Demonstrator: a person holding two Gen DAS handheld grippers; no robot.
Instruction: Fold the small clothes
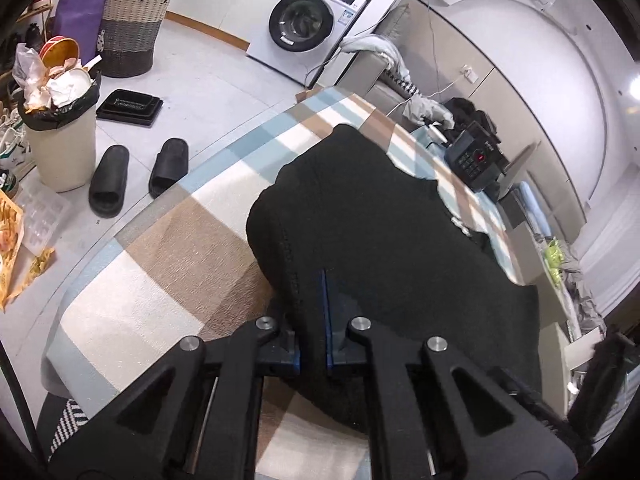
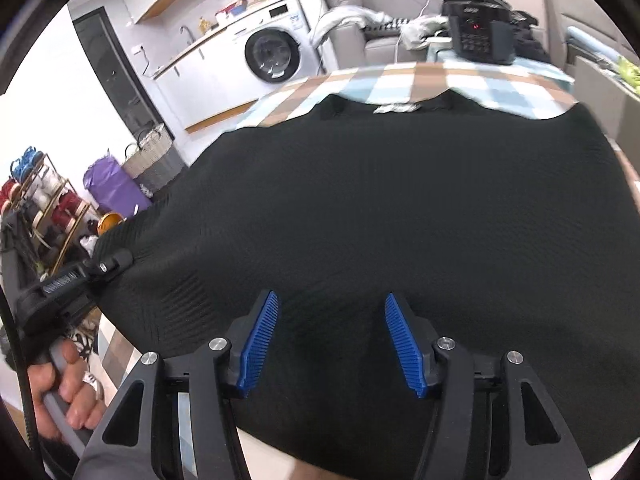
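A black textured garment (image 1: 380,220) lies spread on a table with a checked blue, brown and white cloth (image 1: 160,264). My left gripper (image 1: 314,320) is shut on the garment's near left edge, with black fabric pinched between its blue pads. In the right wrist view the same garment (image 2: 380,200) fills the middle, and the left gripper (image 2: 114,260) grips its left corner, held by a person's hand (image 2: 60,392). My right gripper (image 2: 332,300) hovers over the garment's near edge, open, with nothing between its blue pads (image 2: 402,344).
A black device with a red light (image 1: 474,160) stands at the table's far end beside loose clothes. On the floor to the left are two black slippers (image 1: 140,172), a full waste bin (image 1: 60,132) and a woven basket (image 1: 132,32). A washing machine (image 1: 308,28) stands behind.
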